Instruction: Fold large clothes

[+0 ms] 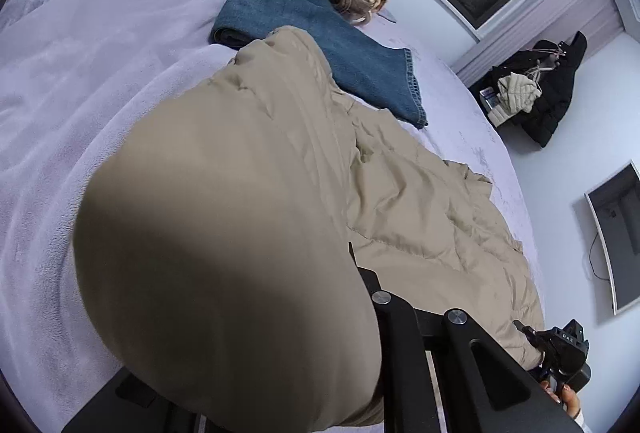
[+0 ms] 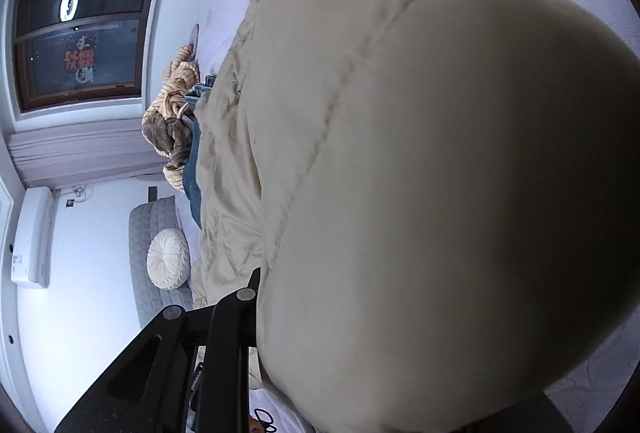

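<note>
Beige quilted puffer jacket (image 1: 400,193) lies spread across the lavender fleece bed cover (image 1: 80,113), near its window-side edge. Both the left gripper (image 1: 360,273) and the right gripper (image 2: 256,281) are clamped on bunched jacket fabric. Folded blue jeans (image 1: 340,45) touch the jacket's far end.

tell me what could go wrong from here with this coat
1. The coat bulges over both lenses and hides the pads, so a weak pinch may go unnoticed.
2. Its far end touches the jeans; lifting could drag them.
3. The right gripper holds the far edge; uneven lifts could skew the fold.
</note>
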`<state>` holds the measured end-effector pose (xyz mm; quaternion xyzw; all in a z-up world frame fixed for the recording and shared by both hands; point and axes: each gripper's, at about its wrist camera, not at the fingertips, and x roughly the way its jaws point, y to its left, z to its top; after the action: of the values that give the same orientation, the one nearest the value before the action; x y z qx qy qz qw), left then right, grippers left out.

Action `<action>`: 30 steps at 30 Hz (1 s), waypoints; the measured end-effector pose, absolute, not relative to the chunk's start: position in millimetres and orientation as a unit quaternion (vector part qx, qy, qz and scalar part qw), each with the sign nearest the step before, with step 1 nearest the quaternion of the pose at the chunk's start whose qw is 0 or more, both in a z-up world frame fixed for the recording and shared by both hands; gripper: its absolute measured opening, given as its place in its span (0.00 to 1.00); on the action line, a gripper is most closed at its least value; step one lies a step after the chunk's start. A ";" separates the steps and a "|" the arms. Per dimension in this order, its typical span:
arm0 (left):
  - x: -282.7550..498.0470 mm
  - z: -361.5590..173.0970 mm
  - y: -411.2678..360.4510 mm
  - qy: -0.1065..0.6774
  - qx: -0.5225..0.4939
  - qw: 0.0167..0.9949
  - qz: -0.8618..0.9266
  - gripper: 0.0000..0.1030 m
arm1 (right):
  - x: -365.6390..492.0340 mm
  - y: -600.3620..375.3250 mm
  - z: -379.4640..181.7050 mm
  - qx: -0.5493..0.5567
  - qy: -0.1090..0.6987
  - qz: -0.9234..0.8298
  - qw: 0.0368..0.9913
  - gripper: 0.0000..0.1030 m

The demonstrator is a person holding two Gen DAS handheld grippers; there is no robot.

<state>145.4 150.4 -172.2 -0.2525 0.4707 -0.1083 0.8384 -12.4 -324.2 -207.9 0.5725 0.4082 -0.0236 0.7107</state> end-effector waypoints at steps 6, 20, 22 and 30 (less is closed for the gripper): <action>98.3 -154.6 165.2 0.478 -0.231 0.835 -0.144 0.17 | -57.7 -299.9 -184.2 0.540 0.422 -0.030 0.728 0.24; -90.2 -150.0 187.4 0.538 -0.223 0.805 -0.113 0.17 | -191.8 -263.6 -181.9 0.548 0.478 -0.031 0.686 0.24; -109.1 -155.3 188.5 0.553 -0.220 0.797 -0.103 0.17 | -215.1 -261.6 -186.2 0.551 0.486 -0.029 0.677 0.24; -146.3 -160.3 204.1 0.582 -0.198 0.788 -0.020 0.34 | -237.9 -270.7 -184.5 0.514 0.536 -0.047 0.669 0.39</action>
<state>-146.3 204.1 -160.3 -0.1981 0.5824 -0.0204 0.7881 -237.9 -270.7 -184.5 0.5136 0.5357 -0.0474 0.6686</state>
